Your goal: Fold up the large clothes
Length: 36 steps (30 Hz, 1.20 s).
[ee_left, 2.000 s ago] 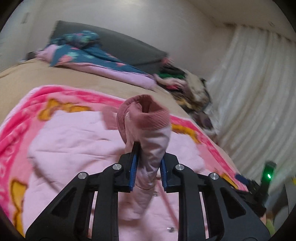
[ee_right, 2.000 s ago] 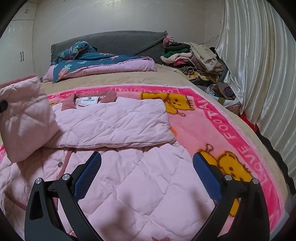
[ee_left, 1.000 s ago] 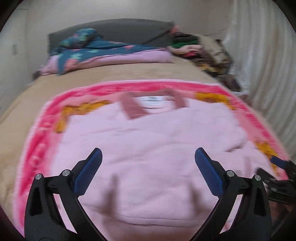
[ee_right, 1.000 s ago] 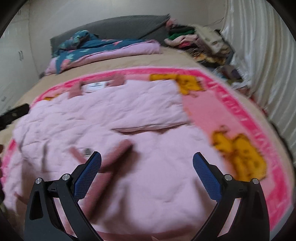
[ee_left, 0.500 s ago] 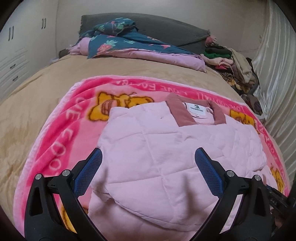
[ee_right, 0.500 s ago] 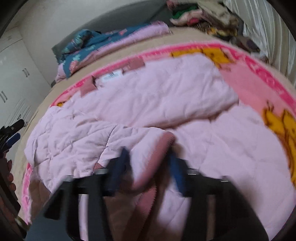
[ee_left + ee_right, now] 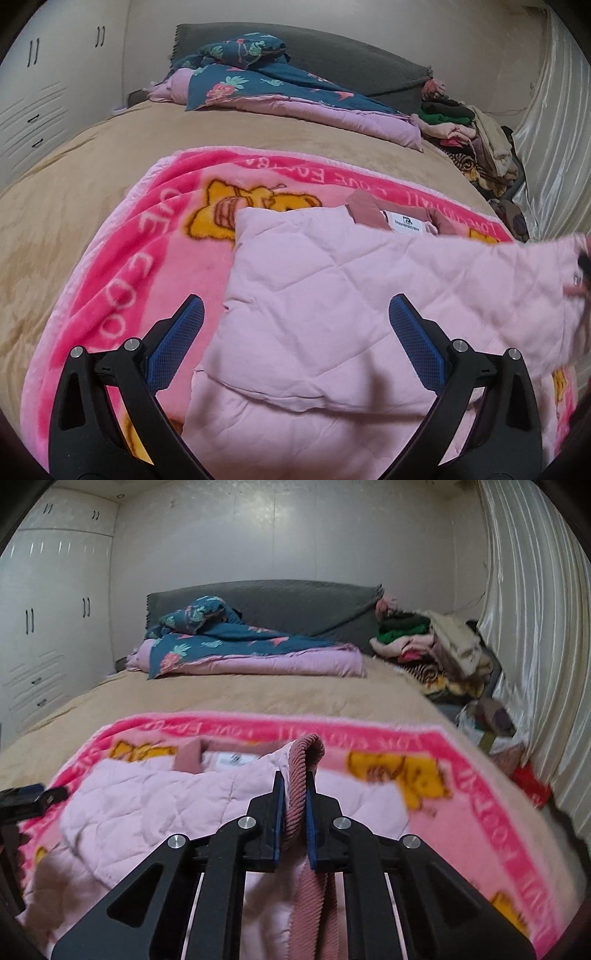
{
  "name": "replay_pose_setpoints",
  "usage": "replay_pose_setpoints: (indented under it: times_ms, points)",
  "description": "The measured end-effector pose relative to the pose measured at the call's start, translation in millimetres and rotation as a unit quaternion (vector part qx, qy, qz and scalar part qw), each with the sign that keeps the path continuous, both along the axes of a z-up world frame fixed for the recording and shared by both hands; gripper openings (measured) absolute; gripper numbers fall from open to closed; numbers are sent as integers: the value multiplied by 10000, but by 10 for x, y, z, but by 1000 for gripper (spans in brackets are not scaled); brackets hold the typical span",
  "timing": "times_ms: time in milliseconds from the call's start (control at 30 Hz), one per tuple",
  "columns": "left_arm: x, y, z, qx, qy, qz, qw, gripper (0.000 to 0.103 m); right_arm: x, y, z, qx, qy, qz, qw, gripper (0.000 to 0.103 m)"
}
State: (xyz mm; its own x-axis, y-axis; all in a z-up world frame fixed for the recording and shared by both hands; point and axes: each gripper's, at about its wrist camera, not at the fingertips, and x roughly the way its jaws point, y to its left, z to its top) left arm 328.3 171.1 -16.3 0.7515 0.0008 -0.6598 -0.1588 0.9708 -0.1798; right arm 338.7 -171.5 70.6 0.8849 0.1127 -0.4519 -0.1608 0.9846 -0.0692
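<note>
The pink quilted jacket (image 7: 332, 314) lies on the pink cartoon blanket (image 7: 122, 280) on the bed (image 7: 258, 698), collar (image 7: 365, 212) and label towards the headboard at 12 o'clock, its body's long axis running from there back to the foot of the bed. 1 sleeve is already folded across the chest.

The right gripper (image 7: 293, 823) has just closed and now clamps the ribbed cuff (image 7: 304, 764) of the other sleeve; the cuff stands up between the 2 fingers (image 7: 277, 812) and its loose end hangs below them. In the left wrist view that sleeve stretches as a raised sheet out to 3 o'clock, so its length runs across the jacket, not along it.

The left gripper (image 7: 295, 328) hovers spread wide over the jacket's near left part, holding nothing; from it the jacket's left edge lies at about 10 o'clock and the folded edge just ahead.

My guess is the right hand carries the cuff across towards 9 o'clock to lay this sleeve over the chest. The right hand is the one engaged; the left is nearer the landing side and could pin or smooth the cloth there. The sleeve must stay square to the body's long axis or the fold skews.
</note>
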Motion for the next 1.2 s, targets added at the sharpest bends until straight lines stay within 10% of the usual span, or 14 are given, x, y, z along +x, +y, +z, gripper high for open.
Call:
replay_pose_setpoints:
  times_ms: [733,900,1200]
  points:
    - [217,-422,-241,197,78,-810,9965,85,845,-99,-789,-223,667,-486,9963,10]
    - [243,-573,-319,207,194,-1133,9932,59,666,-103,-726,-226,525,-439,9974,39]
    - [343,-593,-587,6,616,-1090,9921,62,285,136,-815,-166,900,295,9954,53]
